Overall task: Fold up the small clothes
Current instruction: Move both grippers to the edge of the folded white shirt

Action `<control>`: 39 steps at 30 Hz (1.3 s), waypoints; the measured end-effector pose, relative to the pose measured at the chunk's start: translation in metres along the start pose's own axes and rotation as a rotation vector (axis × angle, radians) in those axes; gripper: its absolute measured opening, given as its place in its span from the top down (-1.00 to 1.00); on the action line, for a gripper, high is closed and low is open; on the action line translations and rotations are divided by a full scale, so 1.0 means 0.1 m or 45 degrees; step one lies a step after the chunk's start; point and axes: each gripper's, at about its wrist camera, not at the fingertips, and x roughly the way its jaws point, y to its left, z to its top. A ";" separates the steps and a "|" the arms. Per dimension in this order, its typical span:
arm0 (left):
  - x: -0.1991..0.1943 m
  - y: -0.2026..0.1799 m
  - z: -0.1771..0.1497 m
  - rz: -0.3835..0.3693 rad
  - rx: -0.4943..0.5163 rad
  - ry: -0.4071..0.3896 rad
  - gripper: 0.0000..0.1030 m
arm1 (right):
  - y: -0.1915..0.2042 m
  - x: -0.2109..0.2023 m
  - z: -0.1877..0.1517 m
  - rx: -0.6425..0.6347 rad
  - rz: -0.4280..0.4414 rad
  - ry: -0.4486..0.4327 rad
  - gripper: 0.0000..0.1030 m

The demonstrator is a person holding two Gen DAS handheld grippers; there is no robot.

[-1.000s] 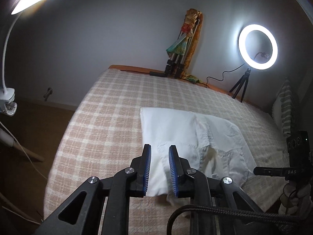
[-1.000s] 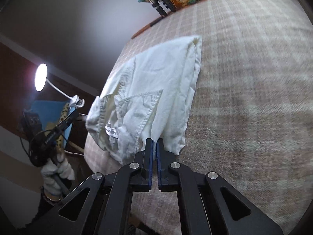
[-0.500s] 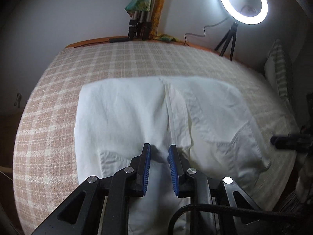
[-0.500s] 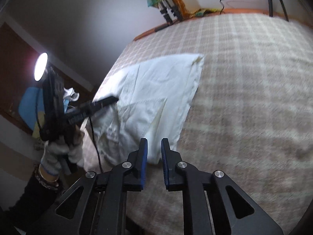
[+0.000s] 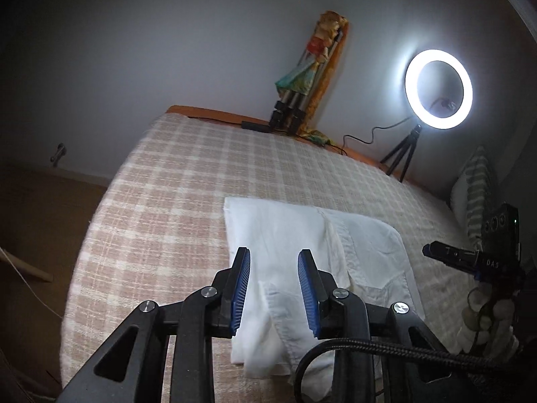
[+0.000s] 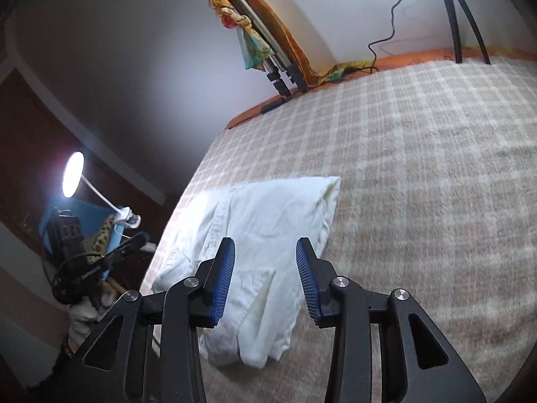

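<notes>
Now, view by view.

Left wrist view
- Left claw [image 5: 273, 288]: jaws apart with nothing gripped; they have just been opening. Blue ribbed pads [image 5: 241, 288] face each other across an empty gap.
- White garment [image 5: 312, 252]: lies flat and folded on the bed, below and just beyond the claw tips; part of it shows through the gap, and its near hem runs under the right-hand jaw.
- Garment detail: a button placket runs down its middle, and a pocket flap sits on the right half.
- Bed [image 5: 161, 201]: covered with a pink-and-cream checked blanket; the garment sits toward its near right part.
- Right claw [image 5: 449, 257]: seen from the side at the right edge, beside the garment's right border and clear of it.
- Ring light [image 5: 438, 89]: lit, on a small tripod at the far edge of the bed.

Right wrist view
- Right claw [image 6: 265, 278]: jaws apart and holding nothing; they have just been opening.
- White garment [image 6: 268, 221]: lies on the bed [image 6: 419, 184] under and ahead of the claw, its near folded end showing between the jaws, its far corner well beyond them.
- Left claw [image 6: 134, 243]: at the left, near the garment's left edge, apart from it.
- Desk lamp [image 6: 74, 174]: lit, clamped at the far left.
</notes>
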 end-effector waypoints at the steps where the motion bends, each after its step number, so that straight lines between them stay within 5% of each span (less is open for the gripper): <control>1: 0.01 0.06 -0.01 -0.005 -0.028 0.003 0.43 | 0.04 0.05 0.02 -0.017 -0.015 0.001 0.27; 5: 0.20 0.14 -0.13 -0.031 -0.046 0.090 0.43 | 0.22 0.32 0.09 -0.112 -0.078 0.030 0.27; 10: 0.48 0.17 -0.49 0.131 0.046 0.238 0.40 | 0.21 0.56 0.02 -0.154 -0.125 0.138 0.27; 15: 0.33 0.29 -0.54 0.149 0.052 0.223 0.34 | 0.04 0.59 -0.11 -0.147 -0.162 0.251 0.32; 18: 0.19 0.39 -0.47 0.083 -0.041 0.185 0.34 | -0.04 0.45 -0.14 -0.137 -0.177 0.275 0.31; 20: 0.11 0.44 -0.39 0.020 -0.118 0.150 0.03 | -0.10 0.35 -0.11 -0.100 -0.118 0.248 0.29; 22: 0.08 0.46 -0.32 -0.058 -0.190 0.126 -0.23 | -0.17 0.26 -0.08 -0.065 -0.085 0.209 0.01; 24: 0.09 0.49 -0.26 -0.124 -0.250 0.125 -0.24 | -0.25 0.22 -0.05 -0.006 -0.041 0.187 -0.16; 31: 0.49 0.62 -0.37 -0.240 -0.451 0.270 -0.28 | -0.48 0.34 -0.09 0.194 0.086 0.209 -0.16; 39: 0.63 0.67 -0.32 -0.337 -0.529 0.245 -0.32 | -0.55 0.39 -0.10 0.310 0.185 0.146 -0.18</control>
